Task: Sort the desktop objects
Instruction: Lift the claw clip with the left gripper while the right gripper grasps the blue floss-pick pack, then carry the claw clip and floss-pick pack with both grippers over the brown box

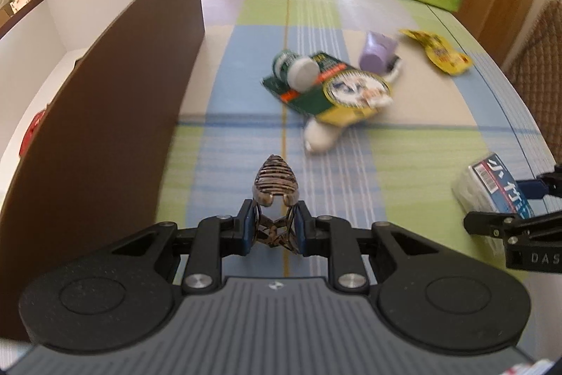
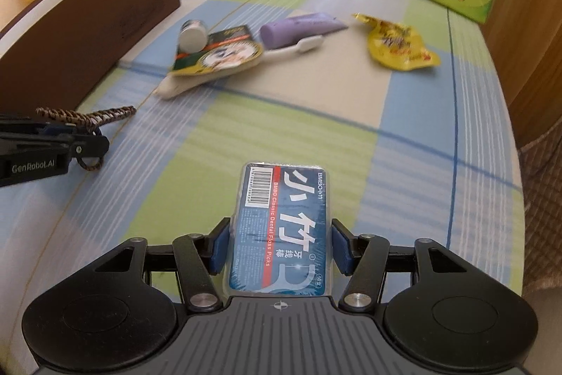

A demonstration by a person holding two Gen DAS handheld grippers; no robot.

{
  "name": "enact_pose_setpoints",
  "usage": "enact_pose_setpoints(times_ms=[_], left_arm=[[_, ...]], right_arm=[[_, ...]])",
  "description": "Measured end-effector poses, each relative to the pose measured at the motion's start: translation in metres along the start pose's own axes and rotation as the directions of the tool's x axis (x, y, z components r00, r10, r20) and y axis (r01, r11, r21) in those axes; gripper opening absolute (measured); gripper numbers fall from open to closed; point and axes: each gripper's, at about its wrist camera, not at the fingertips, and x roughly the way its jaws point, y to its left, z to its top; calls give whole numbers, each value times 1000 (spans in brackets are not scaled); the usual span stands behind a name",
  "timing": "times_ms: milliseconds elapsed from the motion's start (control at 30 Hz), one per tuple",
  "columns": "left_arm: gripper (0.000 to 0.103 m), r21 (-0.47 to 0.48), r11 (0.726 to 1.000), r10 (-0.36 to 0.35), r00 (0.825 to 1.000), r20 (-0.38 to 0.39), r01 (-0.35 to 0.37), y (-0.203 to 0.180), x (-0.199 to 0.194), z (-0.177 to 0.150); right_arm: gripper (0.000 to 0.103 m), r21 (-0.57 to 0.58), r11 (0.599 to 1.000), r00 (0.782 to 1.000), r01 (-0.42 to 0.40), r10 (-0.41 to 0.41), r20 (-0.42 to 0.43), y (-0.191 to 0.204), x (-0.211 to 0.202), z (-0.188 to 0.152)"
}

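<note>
Tortoiseshell-patterned hair clip (image 1: 276, 185) is sitting clamped in the left claw (image 1: 274, 227) above the checked tabletop (image 1: 421, 115), just beside the brown box (image 1: 116, 86) along the left edge. Right claw (image 2: 279, 248) is gripping a blue floss-pick pack (image 2: 281, 227), while a white-capped bottle (image 1: 298, 69), purple tube (image 1: 377, 53) and yellow packet (image 1: 439, 53) are lying toward the tabletop's far edge

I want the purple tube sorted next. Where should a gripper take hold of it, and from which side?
Probably at mid-body, coming down from above with the fingers across its width. The purple tube lies flat on the tablecloth, so its rounded sides are exposed. Stay clear of the white toothbrush lying along its near side, close against it.
</note>
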Motion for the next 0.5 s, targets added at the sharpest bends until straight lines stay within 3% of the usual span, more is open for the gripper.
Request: enact_pose_setpoints(times_ms=[267, 500], left_arm=[[19, -2, 998, -59, 997, -41, 59, -2, -34, -32], [19, 15, 996, -85, 996, 6, 84, -2, -67, -38]], right_arm=[[54, -12, 998, 998, -54, 54, -20, 19, -16, -14], [54, -47, 996, 997, -72, 73, 16, 44, -33, -12]])
